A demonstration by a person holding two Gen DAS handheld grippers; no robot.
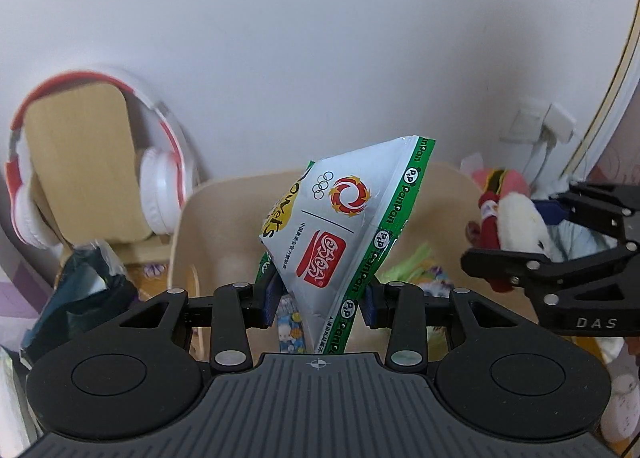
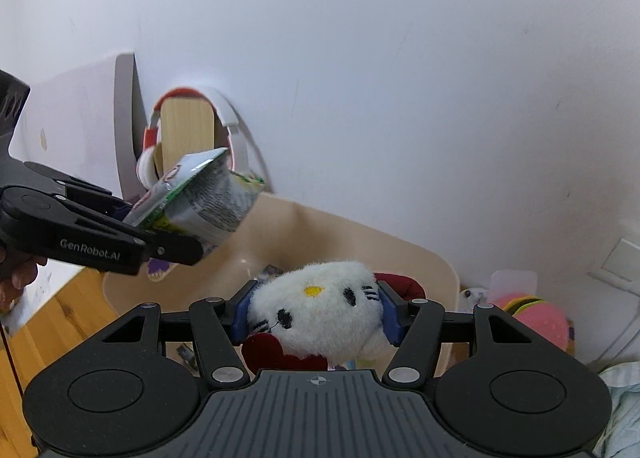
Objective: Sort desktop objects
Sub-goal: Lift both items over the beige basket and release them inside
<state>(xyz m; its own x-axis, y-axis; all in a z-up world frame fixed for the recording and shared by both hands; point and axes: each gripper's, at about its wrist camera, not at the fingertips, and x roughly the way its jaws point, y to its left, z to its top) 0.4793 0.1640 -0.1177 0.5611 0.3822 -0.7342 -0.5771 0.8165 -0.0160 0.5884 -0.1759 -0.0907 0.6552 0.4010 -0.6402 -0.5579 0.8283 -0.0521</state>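
Both hands are busy at once here. The left gripper (image 1: pixel 324 296) is pinching a white snack bag (image 1: pixel 344 217) with green edging, its fingers (image 1: pixel 270 296) squeezing the crumpled lower end so the bag is sticking up above the beige bin (image 1: pixel 192 225). The right gripper (image 2: pixel 316 314) is clamping a fluffy white cat plush (image 2: pixel 320 306) with a red bow, its fingers (image 2: pixel 240 318) pressing in on either side of the head and standing about half apart around it. That plush is also hanging over the bin, beside the bag. In behind, red and white headphones (image 1: pixel 160 177) are resting on a wooden stand (image 1: pixel 80 161) against the wall, and a pink plush (image 2: pixel 536 322) is lying off to the right.
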